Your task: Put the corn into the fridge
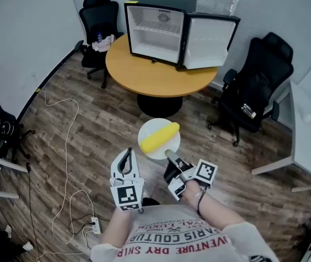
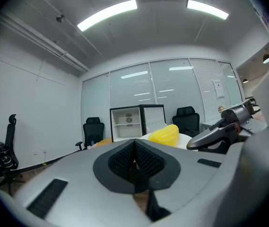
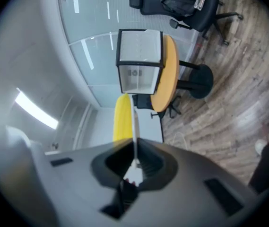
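Nearest the lens is the person's white shirt with red print [image 1: 171, 239], and just beyond it are the two hand-held grippers. The left gripper [image 1: 125, 156] has its ribbed black pads pressed together with nothing between them. The right gripper [image 1: 170, 156] is rolled onto its side, its jaws pinched on the near rim of a round white plate [image 1: 151, 125].

On that plate lies a yellow corn cob [image 1: 159, 137]. Its long axis runs from near left to far right, and the far end points towards the table. From the right gripper view the plate appears as a thin white edge between the pads, with the corn on one side of it.

Beyond the plate stands a round light-wood table on a black pedestal [image 1: 144, 75]. It carries a small black fridge with a white interior [image 1: 155, 29], whose door is swung open to the right.

Black office chairs sit at the far left [image 1: 98, 21] and at the right [image 1: 259, 86]. A white desk [image 1: 308, 141] fills the right edge. A white cable [image 1: 68, 146] trails across the dark wood-plank floor [image 1: 89, 124] to a power strip [image 1: 95, 222] at the near left.
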A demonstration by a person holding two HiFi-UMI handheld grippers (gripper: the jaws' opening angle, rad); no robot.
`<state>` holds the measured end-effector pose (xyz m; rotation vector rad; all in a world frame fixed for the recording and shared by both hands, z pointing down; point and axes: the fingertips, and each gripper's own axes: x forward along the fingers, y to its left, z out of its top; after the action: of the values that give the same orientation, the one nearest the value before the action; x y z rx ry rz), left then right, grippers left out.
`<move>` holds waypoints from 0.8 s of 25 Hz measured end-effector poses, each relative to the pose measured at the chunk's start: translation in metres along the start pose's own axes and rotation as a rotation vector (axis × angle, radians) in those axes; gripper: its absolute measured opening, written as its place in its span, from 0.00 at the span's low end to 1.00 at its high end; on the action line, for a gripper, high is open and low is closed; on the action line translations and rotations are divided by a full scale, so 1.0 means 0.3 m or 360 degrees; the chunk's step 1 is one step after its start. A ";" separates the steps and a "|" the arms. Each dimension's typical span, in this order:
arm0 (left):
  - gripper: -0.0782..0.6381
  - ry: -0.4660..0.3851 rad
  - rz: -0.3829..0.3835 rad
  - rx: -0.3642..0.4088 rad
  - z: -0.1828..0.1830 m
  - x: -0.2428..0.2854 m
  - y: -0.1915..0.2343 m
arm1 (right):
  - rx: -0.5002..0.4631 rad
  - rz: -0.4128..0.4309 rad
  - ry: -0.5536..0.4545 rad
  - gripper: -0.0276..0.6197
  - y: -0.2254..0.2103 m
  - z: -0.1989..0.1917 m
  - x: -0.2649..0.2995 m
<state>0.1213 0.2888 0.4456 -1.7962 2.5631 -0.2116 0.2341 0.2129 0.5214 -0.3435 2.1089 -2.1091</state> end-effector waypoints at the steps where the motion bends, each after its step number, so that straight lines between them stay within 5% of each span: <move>1: 0.15 -0.0002 -0.0014 0.0001 0.001 0.015 0.037 | -0.0001 0.0002 -0.0011 0.10 0.008 -0.011 0.043; 12: 0.15 0.0071 -0.0065 0.0029 -0.053 0.194 0.386 | 0.0087 -0.0025 -0.0053 0.10 0.013 -0.063 0.445; 20: 0.15 0.0120 -0.0007 -0.0017 -0.111 0.368 0.484 | 0.0116 -0.0051 0.0021 0.10 -0.025 0.010 0.655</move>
<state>-0.0553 0.2377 0.4704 -1.8324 2.6154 -0.2714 0.0460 0.1594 0.5413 -0.3579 2.0405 -2.2054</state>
